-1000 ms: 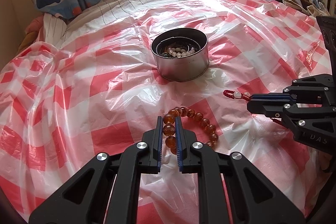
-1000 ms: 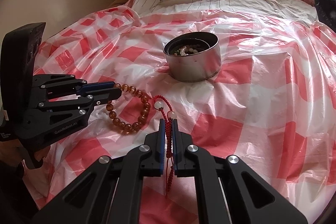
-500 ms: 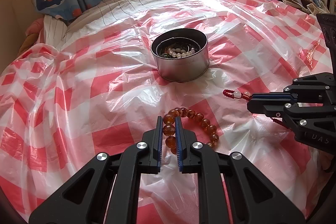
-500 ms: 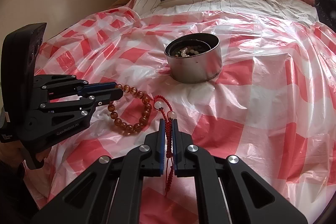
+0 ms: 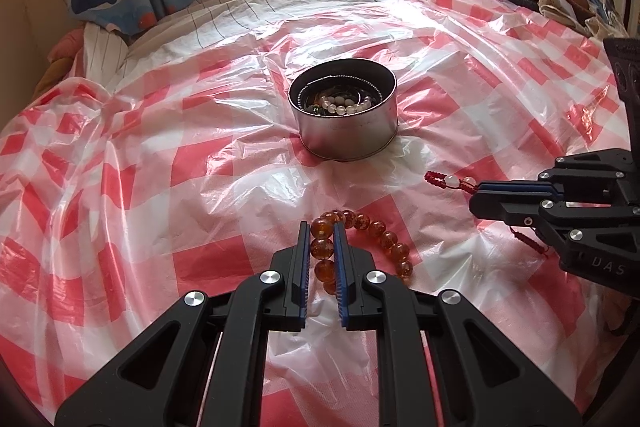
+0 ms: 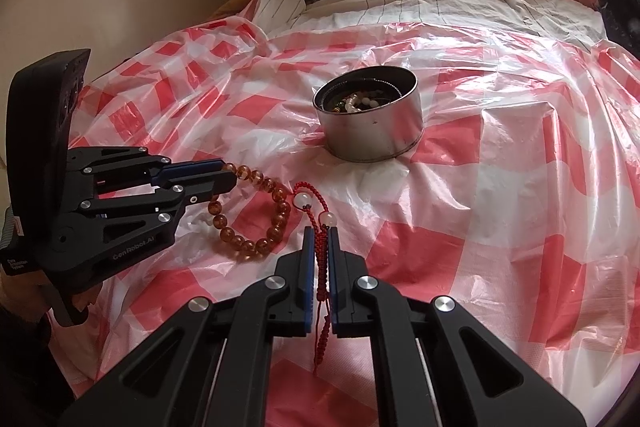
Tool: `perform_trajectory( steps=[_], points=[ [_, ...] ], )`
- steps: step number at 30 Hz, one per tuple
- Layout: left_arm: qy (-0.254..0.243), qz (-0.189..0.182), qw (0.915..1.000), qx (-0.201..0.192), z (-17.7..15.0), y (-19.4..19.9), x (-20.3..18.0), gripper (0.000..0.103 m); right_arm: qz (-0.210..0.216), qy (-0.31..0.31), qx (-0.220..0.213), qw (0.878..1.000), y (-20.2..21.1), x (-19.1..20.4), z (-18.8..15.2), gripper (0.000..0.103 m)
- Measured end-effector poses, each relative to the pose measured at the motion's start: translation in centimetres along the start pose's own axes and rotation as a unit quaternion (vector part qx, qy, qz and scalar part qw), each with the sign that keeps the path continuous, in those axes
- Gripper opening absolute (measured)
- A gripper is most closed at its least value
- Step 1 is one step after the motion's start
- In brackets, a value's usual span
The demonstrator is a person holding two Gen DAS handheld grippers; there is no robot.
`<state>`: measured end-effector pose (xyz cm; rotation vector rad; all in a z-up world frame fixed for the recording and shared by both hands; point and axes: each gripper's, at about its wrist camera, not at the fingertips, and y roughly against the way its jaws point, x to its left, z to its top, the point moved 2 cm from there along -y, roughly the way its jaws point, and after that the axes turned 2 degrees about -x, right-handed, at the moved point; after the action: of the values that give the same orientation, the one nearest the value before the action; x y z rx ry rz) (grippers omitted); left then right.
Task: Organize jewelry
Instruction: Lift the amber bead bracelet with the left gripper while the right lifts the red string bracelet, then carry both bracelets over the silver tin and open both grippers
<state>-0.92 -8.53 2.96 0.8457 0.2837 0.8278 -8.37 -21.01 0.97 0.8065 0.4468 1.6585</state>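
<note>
Left claw (image 5: 322, 227) clamped on an amber bead bracelet (image 5: 362, 243) lying on the red-checked plastic sheet (image 5: 140, 187) (spread over a bed), steel tin (image 5: 346, 131) of beads beyond at centre, right claw (image 6: 320, 233) pinching a red cord bracelet (image 6: 316, 223) just beside the amber one.

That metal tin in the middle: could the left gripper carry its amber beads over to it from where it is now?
Probably yes. The left gripper is shut on the amber bracelet, and only bare checked plastic sheet lies between it and the open-topped tin; the right gripper sits off to the side.
</note>
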Motion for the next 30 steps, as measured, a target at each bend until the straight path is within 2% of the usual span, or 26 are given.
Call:
perform_trajectory(
  steps=[4, 11, 19, 25, 30],
  points=[
    [0.024, -0.023, 0.9995, 0.001, 0.1, -0.2, 0.8, 0.01, 0.006, -0.012, -0.005, 1.0, 0.2, -0.1, 0.4, 0.007],
    [0.022, -0.015, 0.9997, 0.003, -0.2, -0.5, 0.6, 0.01, 0.008, -0.026, -0.006, 1.0, 0.2, -0.7, 0.4, 0.007],
    [0.033, -0.026, 0.9989, -0.02, 0.5, 0.3, 0.9, 0.01, 0.014, -0.032, -0.018, 0.999, 0.6, -0.9, 0.5, 0.007],
    [0.05, -0.055, 0.996, -0.051, 2.8, 2.6, 0.5, 0.01, 0.038, -0.057, -0.053, 0.996, 1.5, -1.6, 1.6, 0.007],
    [0.069, -0.078, 0.9913, -0.08, 7.0, 3.6, 1.4, 0.01, 0.041, -0.057, -0.088, 0.994, 2.2, -1.8, 3.8, 0.007]
  ],
)
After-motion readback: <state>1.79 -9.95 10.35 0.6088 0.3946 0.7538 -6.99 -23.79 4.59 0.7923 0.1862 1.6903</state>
